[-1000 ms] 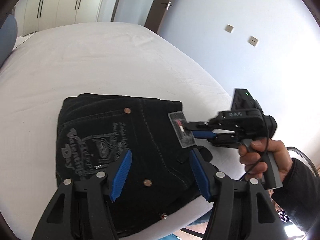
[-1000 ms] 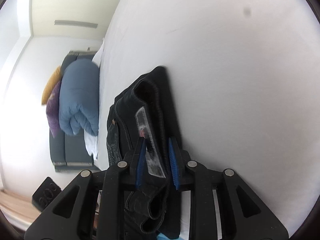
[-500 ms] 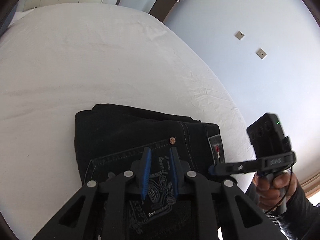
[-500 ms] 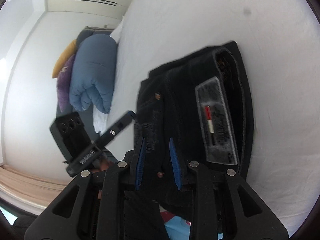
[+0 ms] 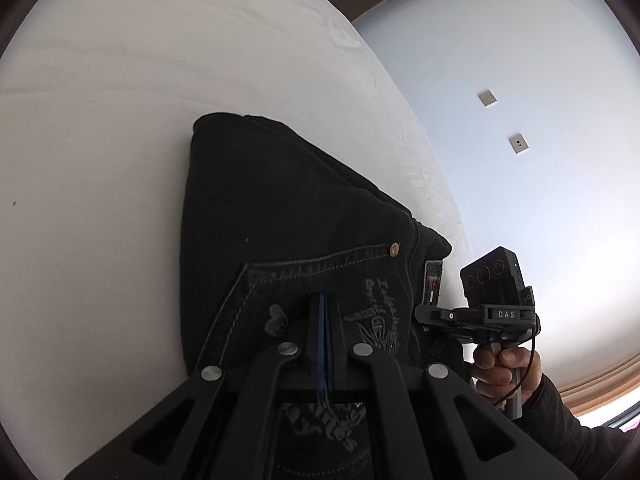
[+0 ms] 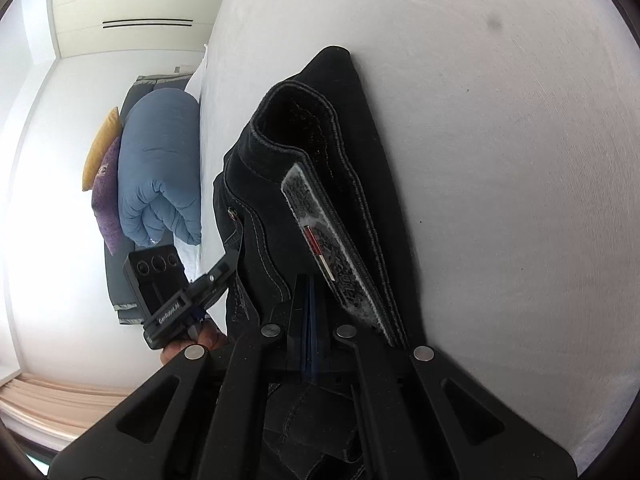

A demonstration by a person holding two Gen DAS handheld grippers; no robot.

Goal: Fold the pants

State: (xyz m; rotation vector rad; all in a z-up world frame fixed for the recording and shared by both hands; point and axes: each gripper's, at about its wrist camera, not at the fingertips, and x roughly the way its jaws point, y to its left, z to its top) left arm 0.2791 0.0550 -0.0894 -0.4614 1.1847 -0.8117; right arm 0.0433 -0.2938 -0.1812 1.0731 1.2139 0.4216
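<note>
Looking across the white bed (image 5: 120, 120), we find the folded black pants (image 5: 280, 220) near its edge, long axis running away from us. Our left gripper (image 5: 324, 308) angles down over the pocket, our right gripper (image 6: 308, 292) beside the waistband patch (image 6: 324, 240); both have just pinched together, empty.
</note>
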